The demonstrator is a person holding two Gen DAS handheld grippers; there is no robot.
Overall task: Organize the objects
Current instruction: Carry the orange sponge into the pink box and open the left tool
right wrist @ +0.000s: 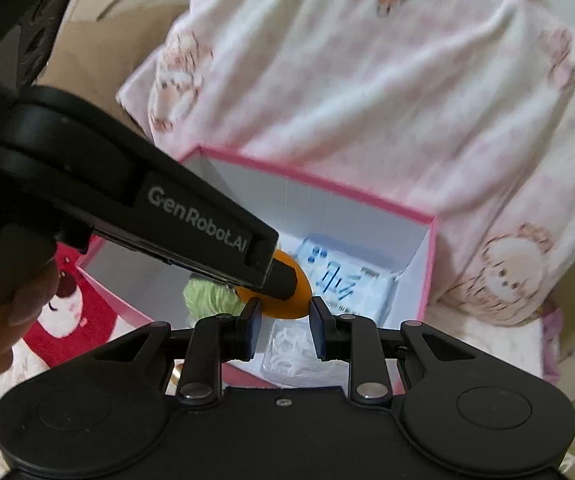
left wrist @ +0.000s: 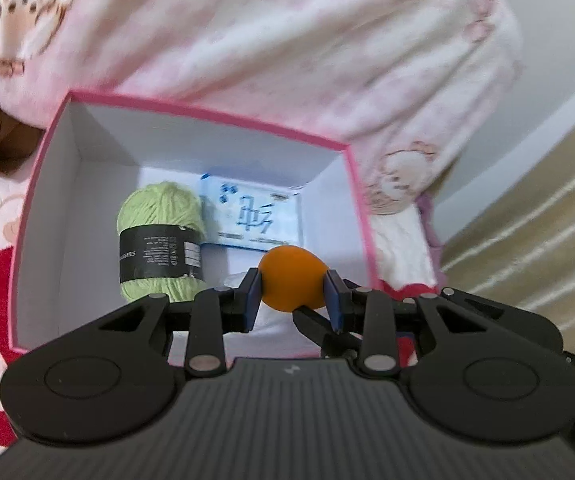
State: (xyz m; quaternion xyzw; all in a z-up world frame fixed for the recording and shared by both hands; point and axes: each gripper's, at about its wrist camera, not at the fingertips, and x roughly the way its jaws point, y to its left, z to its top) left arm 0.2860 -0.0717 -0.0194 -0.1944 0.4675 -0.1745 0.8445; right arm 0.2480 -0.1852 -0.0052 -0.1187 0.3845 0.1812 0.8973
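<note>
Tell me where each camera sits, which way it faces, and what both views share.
Left wrist: on the left claw, looking down into the pink box; its fingers clamp the orange ball.
Right wrist: on the right claw, open, above the box's near edge; the left claw body and a hand show.
Shared: box, ball, green yarn, blue-printed packet, pink blanket.

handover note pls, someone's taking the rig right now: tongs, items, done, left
Left tongs: shut on the orange ball, held above the pink box.
Right tongs: open, holding nothing, hovering over the box's near edge.
In the box: green yarn, blue-printed packet, clear plastic packet.
Done: those three are in.
Left: lower the ball into the free spot beside the yarn and release.
</note>
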